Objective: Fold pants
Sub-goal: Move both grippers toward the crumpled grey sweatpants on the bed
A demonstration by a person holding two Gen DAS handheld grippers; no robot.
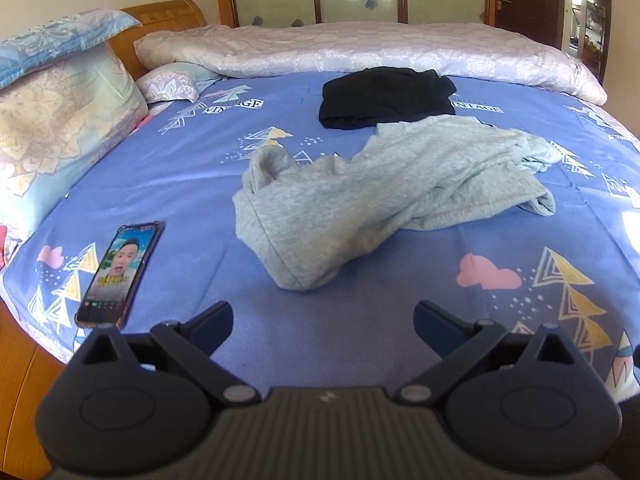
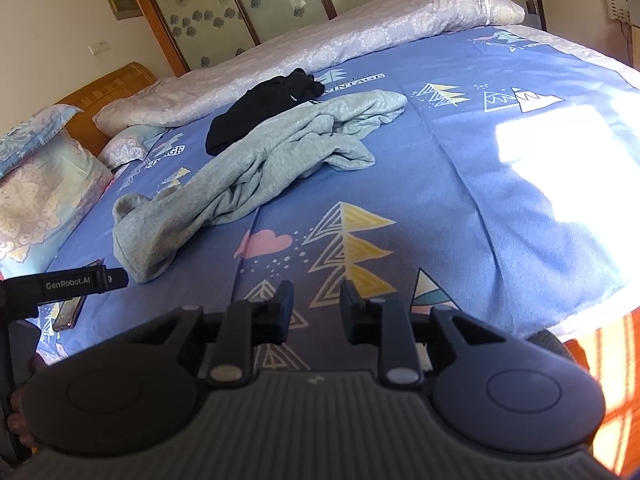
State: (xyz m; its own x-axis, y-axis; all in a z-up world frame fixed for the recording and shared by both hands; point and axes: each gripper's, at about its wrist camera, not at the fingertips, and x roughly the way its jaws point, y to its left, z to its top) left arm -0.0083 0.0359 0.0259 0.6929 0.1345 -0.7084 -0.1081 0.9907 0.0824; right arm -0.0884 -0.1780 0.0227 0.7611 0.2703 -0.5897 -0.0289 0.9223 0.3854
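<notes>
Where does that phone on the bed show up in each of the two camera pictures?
Left wrist view: the phone lies lower left, screen lit, left of the grey pants.
Right wrist view: only its edge shows far left, under a black gripper finger.
Shared landmark: the black garment beyond the pants.

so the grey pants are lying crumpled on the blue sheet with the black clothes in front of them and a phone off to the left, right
Not quite: the black clothes lie behind the grey pants, nearer the quilt, as the left wrist view shows. The pants are crumpled on the blue sheet, and the phone is off to the left.
</notes>
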